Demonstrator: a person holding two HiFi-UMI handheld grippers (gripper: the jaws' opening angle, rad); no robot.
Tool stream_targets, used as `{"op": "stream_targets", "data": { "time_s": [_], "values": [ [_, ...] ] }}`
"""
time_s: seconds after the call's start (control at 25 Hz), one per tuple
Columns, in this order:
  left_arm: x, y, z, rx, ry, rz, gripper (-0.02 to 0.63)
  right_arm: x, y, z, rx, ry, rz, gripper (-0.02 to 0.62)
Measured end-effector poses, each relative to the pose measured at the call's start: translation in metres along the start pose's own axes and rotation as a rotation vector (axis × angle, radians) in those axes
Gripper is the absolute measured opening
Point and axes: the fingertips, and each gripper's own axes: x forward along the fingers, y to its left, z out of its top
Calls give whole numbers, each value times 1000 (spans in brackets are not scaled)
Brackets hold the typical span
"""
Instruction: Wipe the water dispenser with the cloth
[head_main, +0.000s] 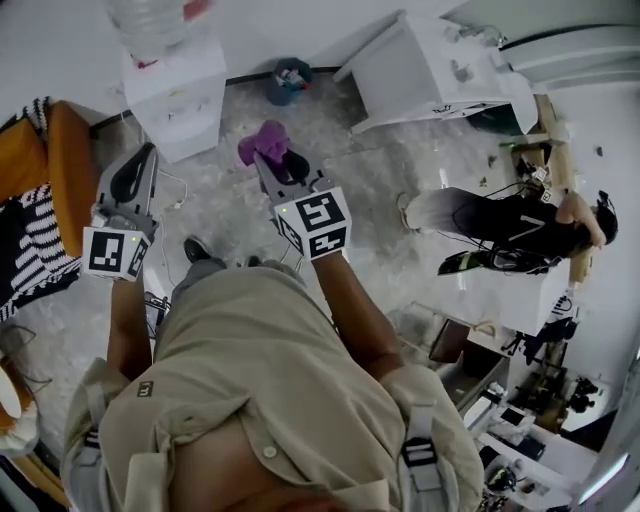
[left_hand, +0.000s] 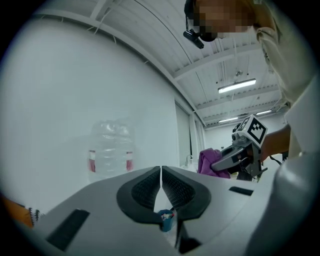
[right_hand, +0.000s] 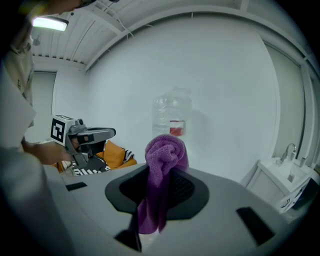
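Far left, an orange padded seat with black-and-white striped fabric draped over it, against the wall. Next along, the left gripper is held out over the pale speckled floor. In the left gripper view its two ribbed dark pads meet along a thin line, pressed together with nothing between them. Just beyond and slightly right of it stands the white box-shaped water dispenser, with a clear plastic bottle with a red label seated on top. The dispenser sits hard against the wall, and neither gripper touches it. Centre: the right gripper, its jaws clamped on a purple knitted cloth. The cloth is bunched into a rounded wad above the pads, with a tail hanging below them. In the head view the cloth lies to the right of the dispenser body, near it but apart. The right gripper view puts the bottle directly behind the wad, with clear wall showing around it. Further right, a small blue waste bin sits at the foot of the wall. Then comes a white cabinet set at an angle, with a tap on top visible in the right gripper view. Far right, a seated person in dark clothing is at a cluttered bench, well away from the dispenser.
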Motion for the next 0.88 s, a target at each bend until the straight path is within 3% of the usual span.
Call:
{"op": "stream_targets", "data": {
  "time_s": [0.2, 0.36, 0.6, 0.72, 0.88],
  "values": [
    [0, 33, -6, -28, -7, -5, 26, 33, 13, 6, -2, 30, -3, 97],
    [-5, 55, -17, -53, 14, 47, 26, 61, 22, 11, -24, 47, 53, 97],
    [16, 87, -40, -66, 37, 137, 26, 122, 0, 6, -39, 75, 139, 97],
    [23, 102, -54, -56, 82, 183, 26, 157, -11, -3, -32, 90, 172, 97],
    [4, 118, -71, -60, 179, 301, 26, 210, -4, -20, -39, 124, 276, 97]
  ]
}}
